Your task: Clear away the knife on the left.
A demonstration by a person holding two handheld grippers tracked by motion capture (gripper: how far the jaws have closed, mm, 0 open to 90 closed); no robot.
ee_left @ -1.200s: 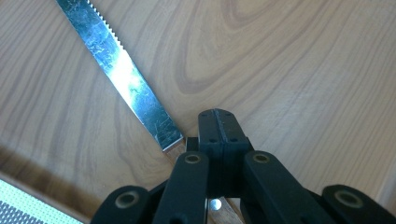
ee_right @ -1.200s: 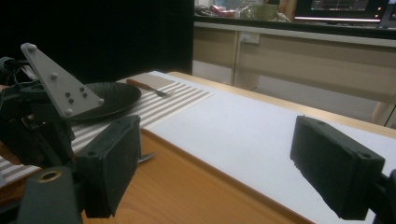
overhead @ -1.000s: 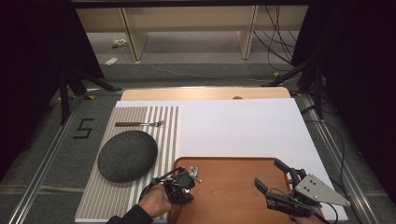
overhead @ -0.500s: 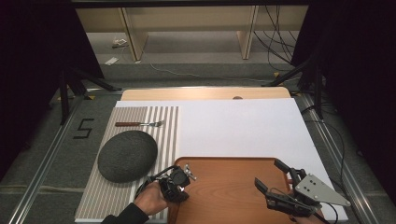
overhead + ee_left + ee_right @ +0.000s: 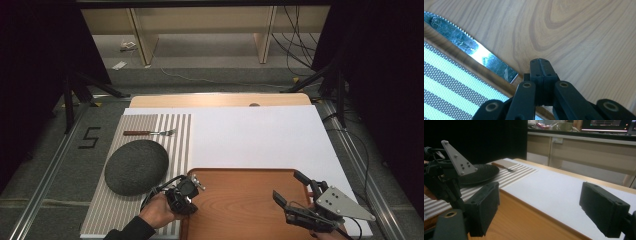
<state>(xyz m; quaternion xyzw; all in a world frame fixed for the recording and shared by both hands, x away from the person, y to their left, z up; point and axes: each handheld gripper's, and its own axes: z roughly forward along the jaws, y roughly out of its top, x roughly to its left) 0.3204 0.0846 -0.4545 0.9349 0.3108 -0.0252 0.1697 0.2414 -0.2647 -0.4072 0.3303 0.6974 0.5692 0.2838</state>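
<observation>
We saw the person's left hand come in from the near edge, wrapped around the left hand-held gripper, which pointed down at the left rim of the wooden tray. Its jaws were pressed fully together with nothing between them, their tips just beside the one knife, whose serrated blade lay along the tray's inner edge. The right hand-held gripper sat low over the tray's right side, jaws spread wide and empty. Farther out we counted one striped placemat, one dark round plate on it, and one fork beyond the plate, all on the white-covered bench.
</observation>
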